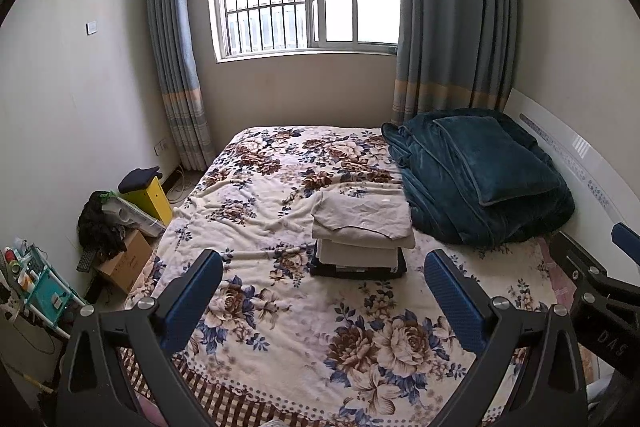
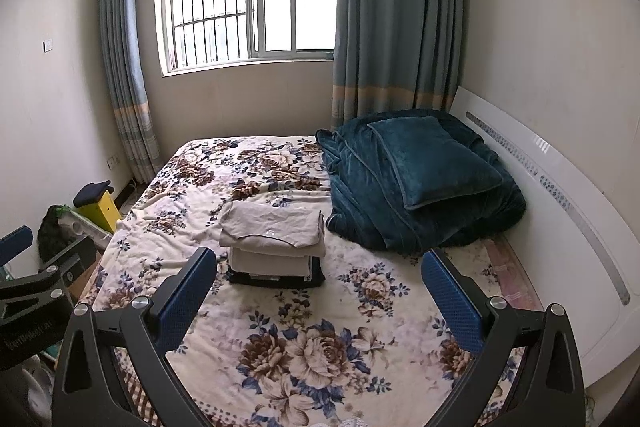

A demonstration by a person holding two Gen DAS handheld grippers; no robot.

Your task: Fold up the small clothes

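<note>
With the clothes stack (image 1: 362,239) sitting mid-bed (image 1: 280,327) beside the teal blanket (image 1: 480,179), both the left gripper (image 1: 323,297) and right gripper (image 2: 319,295) are hovering apart and empty, probably best squaring the untidy top piece gently.

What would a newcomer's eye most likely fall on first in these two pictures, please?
Probably the neat stack of folded clothes in the middle of the floral bedspread, beige pieces above dark ones. Next, the teal blanket heap by the headboard, right of the stack. Both tongs, left and right, hang open and empty.
</note>
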